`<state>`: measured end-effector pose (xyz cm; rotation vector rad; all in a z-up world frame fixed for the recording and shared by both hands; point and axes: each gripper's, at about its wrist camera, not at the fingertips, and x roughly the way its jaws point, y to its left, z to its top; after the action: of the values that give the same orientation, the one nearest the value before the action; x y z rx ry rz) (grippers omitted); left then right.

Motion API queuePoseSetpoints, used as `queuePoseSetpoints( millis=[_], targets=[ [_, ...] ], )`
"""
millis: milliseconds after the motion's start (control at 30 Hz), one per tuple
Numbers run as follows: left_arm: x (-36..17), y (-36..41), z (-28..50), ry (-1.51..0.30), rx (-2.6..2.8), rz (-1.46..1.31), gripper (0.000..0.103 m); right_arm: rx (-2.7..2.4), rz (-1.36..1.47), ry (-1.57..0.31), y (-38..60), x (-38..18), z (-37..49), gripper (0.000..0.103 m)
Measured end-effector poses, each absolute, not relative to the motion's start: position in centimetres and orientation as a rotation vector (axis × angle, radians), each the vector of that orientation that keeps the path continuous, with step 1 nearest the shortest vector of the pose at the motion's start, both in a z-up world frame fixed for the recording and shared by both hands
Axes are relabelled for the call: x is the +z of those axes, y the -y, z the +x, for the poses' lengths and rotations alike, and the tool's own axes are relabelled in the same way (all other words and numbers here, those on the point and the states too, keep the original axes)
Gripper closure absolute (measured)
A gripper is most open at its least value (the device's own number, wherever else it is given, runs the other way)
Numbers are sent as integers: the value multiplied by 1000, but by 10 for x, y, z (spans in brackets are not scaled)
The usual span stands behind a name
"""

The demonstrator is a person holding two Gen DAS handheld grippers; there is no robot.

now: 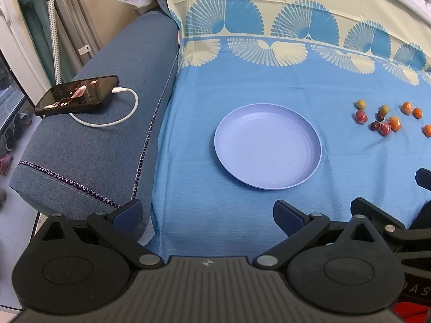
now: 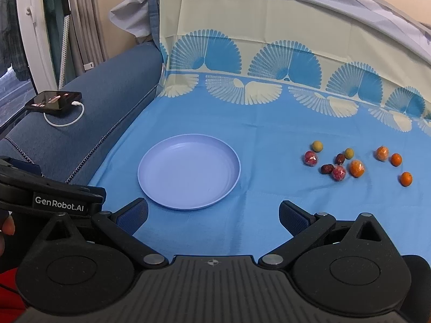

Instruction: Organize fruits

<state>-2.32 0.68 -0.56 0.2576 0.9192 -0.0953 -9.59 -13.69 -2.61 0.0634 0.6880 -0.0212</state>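
Left gripper (image 1: 207, 215): jaws wide apart, empty, hovering over blue cloth (image 1: 242, 86) near side of plate. Right gripper (image 2: 212, 216): jaws wide apart, empty, likewise short of plate.

Lavender plate (image 1: 269, 173): bare, flat on cloth, centre of scene. Also in right wrist view (image 2: 188, 196).

Fruits (image 2: 355, 161): loose cluster on cloth, right of plate, well apart from it. Two yellow-green ones at the far edge, two reddish wrapped, two dark brown touching or nearly so, four orange toward the right. None on plate.

Phone (image 1: 78, 94) with white cable (image 1: 118, 118) on sofa armrest (image 1: 102, 148), left of cloth.
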Motion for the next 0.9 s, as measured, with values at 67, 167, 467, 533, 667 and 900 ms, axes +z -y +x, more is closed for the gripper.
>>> queuePoseSetpoints(
  millis=[67,167,467,533,667,900],
  targets=[
    [-7,-6,-21,-924,-93,262,0,-17,72,-688,138,-28,-95,0],
    [-9,-3,-19,-933,-92,273,0,-17,77,-710,141,-30,-92,0],
    [-25,5,8,-1062,-81,245,0,-119,244,-708,183,-51,-81,0],
    [-25,15,16,-1054,-74,266,0,-210,287,-682,204,-58,-78,0],
    [-23,52,34,-1029,-121,326,0,-427,286,-676,259,-71,-70,0],
    [-50,159,91,-1023,-334,351,0,-603,232,-688,356,-106,-27,0]
  ],
)
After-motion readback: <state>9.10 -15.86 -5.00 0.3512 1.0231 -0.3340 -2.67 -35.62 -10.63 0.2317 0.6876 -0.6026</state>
